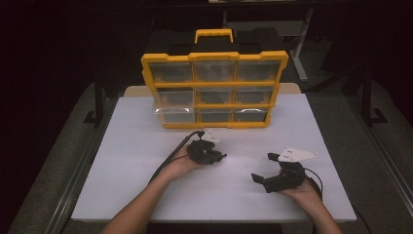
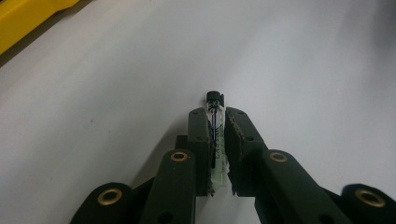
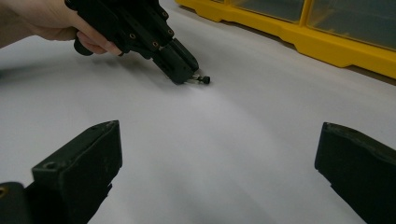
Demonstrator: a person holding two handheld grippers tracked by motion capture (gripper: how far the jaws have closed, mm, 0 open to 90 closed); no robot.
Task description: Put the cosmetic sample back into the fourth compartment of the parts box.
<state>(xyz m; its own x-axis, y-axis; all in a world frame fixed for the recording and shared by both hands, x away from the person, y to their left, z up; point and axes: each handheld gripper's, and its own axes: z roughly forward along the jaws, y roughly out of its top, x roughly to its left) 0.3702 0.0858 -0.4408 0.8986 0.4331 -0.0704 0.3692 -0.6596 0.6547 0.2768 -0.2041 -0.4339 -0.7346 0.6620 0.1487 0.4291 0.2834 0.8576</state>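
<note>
Forearms enter from the bottom of the high view, each hand holding a gripper over the white table (image 1: pixel 146 146). Left gripper (image 2: pixel 215 122) has its jaws pinched narrow on a small clear vial (image 2: pixel 215 135) with a black cap; the cap sticks out just past the jaw tips, the glass body is clamped between the pads. From the right gripper view the left gripper points down and to the right, with the vial's cap at or just above the table surface; contact can't be told. Right gripper (image 3: pixel 219 158) sits near the table's front right, jaws spread wide, nothing between them, well apart from the vial. Behind both, at the table's far side, stands an upright yellow organizer case (image 1: pixel 214 90) with clear drawers in a three-by-three grid and a yellow handle on top. Room around is dark; grey floor and metal frame legs show at the sides.
</note>
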